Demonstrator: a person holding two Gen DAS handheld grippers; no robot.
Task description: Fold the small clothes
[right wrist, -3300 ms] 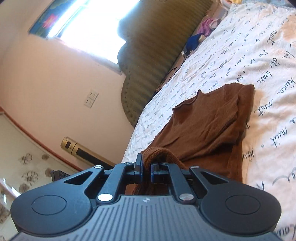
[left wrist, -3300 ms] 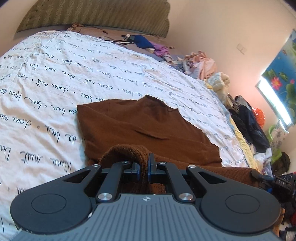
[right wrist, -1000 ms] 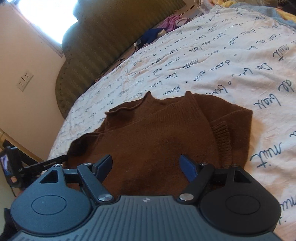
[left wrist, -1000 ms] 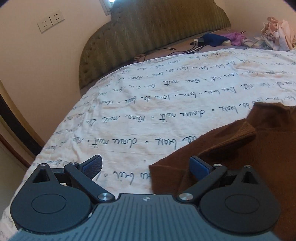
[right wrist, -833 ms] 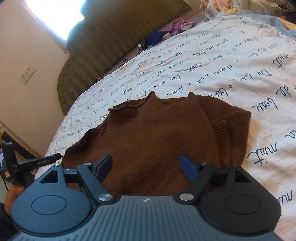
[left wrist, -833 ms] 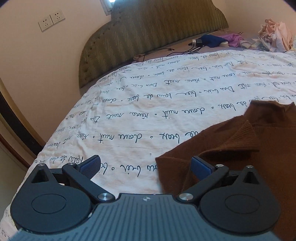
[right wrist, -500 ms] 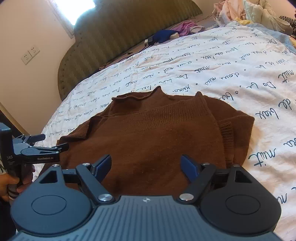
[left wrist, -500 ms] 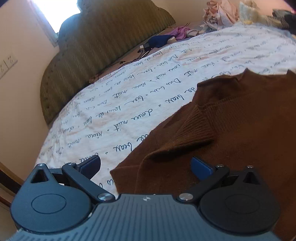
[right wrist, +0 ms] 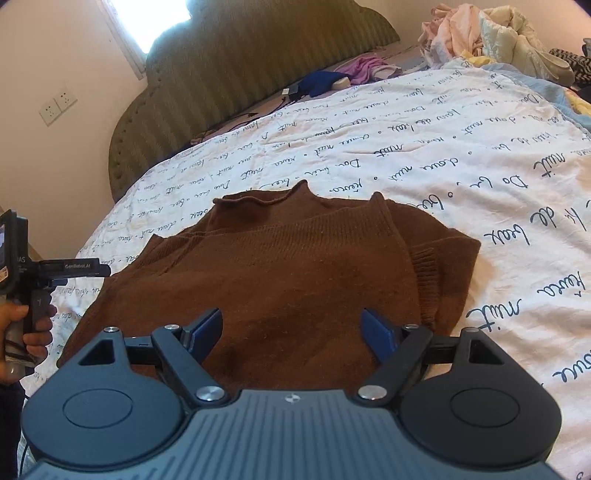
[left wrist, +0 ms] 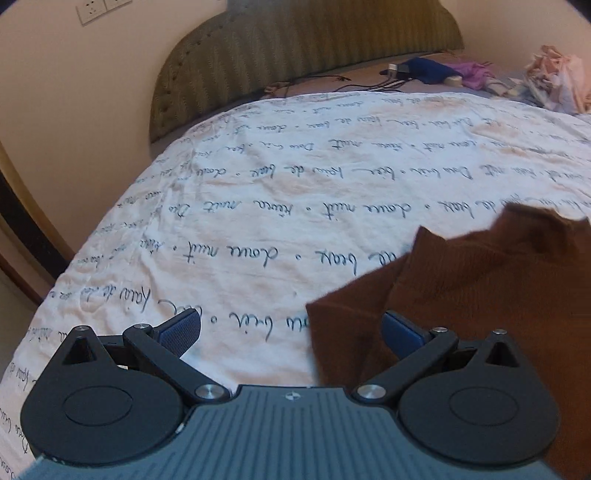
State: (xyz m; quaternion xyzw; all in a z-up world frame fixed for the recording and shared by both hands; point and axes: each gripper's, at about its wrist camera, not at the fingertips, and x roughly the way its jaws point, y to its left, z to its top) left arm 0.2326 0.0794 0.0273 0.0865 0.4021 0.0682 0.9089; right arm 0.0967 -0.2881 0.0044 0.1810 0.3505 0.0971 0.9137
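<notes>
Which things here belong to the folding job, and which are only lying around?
Belong to the job:
- brown sweater, lying on the bedspread
- left gripper, open
- right gripper, open

Just lying about:
- blue cloth near the headboard
- purple cloth
- heap of pale clothes
- cables

We can read looping dark-blue handwriting printed in rows across the white bedsheet (right wrist: pixel 461 155), where words such as "de beau", "douce nuit", "Do" and "nuit" come through, though many of the smaller rows toward the headboard are too fine to make out. From the left wrist view the same script on that sheet (left wrist: pixel 295 206) appears upside down, and we can pick out "douce nuit" and "de beau" again. On the black bar of the left gripper (right wrist: pixel 70 267) at the picture's left edge stands small white lettering that looks like "GenRobot.AI", and beside it on the dark block we see the letters "AS", the rest cut off.
</notes>
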